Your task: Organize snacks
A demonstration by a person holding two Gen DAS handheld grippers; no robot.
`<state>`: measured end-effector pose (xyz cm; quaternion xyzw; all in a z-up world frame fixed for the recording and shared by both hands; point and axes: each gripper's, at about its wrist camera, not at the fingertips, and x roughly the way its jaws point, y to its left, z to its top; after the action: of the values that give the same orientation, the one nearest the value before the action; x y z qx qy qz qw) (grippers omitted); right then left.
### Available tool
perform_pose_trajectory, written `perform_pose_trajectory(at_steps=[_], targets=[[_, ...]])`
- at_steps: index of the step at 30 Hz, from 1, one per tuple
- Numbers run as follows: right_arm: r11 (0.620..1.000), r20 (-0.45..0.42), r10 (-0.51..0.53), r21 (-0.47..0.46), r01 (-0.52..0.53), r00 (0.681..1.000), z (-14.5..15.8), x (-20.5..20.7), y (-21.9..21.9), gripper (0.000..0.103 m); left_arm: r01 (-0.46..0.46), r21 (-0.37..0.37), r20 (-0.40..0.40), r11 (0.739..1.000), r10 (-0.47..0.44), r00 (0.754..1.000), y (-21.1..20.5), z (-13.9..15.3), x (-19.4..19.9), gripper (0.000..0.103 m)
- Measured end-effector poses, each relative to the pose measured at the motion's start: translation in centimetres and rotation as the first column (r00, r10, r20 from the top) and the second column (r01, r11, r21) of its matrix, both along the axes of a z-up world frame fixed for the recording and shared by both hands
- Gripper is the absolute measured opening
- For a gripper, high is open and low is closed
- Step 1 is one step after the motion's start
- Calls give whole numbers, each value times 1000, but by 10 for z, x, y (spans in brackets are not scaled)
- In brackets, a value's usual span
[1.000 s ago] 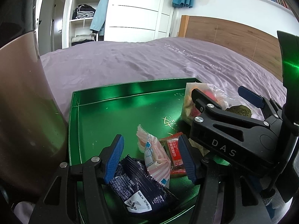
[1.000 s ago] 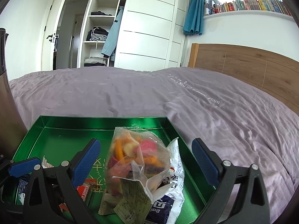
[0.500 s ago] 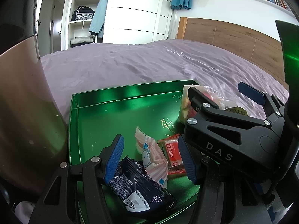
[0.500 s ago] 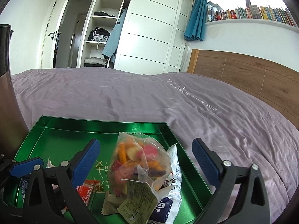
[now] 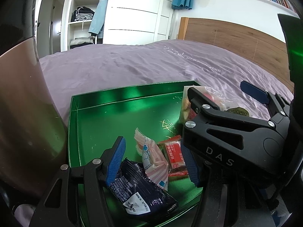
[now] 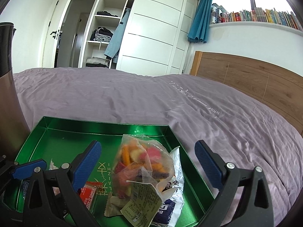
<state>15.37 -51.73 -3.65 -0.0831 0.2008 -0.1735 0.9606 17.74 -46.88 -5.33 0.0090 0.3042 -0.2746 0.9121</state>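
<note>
A shallow green metal tray point(image 5: 117, 117) point(image 6: 62, 138) lies on the purple bed and holds several snacks. My left gripper point(image 5: 153, 162) is open above a dark blue packet point(image 5: 140, 194), a pink striped packet point(image 5: 153, 160) and a red packet point(image 5: 174, 155). My right gripper point(image 6: 147, 168) is open over a clear bag of colourful dried fruit point(image 6: 140, 166), which rests on a white and blue packet point(image 6: 170, 198). The right gripper also shows in the left wrist view point(image 5: 223, 102). Neither gripper holds anything.
The purple bedspread point(image 6: 170, 104) stretches beyond the tray to a wooden headboard point(image 6: 246, 75). A tall brown and black container point(image 5: 22, 113) stands close on the left. A green upright object point(image 5: 293, 47) is at the left view's right edge. A white wardrobe point(image 6: 151, 37) is behind.
Both grippers have drawn back and up a little from the tray, so more of the room shows. The snacks have not moved.
</note>
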Motion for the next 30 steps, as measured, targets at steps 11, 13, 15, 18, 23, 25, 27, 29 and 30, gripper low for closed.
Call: perform_pose_trajectory(at_steps=[11,13,15,18,23,25,27,29,30], targets=[[1000,-16,-5,7,5,1000,2,0,0,103,8,-6,9,1000,-8,1000,0,2,-3,55],[1000,-17,-7,7,7,1000,3,0,0,103,11,-7,11,1000,-11,1000,1,2,-3,55],[1000,-16,-10,8,10,1000,3,-1,-1,103,13,-8,12,1000,-13,1000,0,3,-3,55],[1000,-15,-15,8,15,1000,4,-3,-1,103,15,-12,10,1000,-15,1000,0,3,-2,55],[1000,-17,-23,12,23,1000,4,-6,-3,103,24,-16,10,1000,-24,1000,1,3,-3,55],[999,-18,-28,19,28,999,4,-6,-5,103,27,-18,9,999,-26,1000,0,3,-3,55],[999,-19,-32,24,32,999,4,-7,-7,103,30,-20,8,999,-30,1000,2,3,-4,55],[999,-20,-35,28,35,999,3,-8,-8,103,32,-21,7,999,-32,999,2,3,-4,55],[999,-21,-36,28,36,999,3,-8,-8,103,34,-22,6,999,-34,999,2,4,-4,55]])
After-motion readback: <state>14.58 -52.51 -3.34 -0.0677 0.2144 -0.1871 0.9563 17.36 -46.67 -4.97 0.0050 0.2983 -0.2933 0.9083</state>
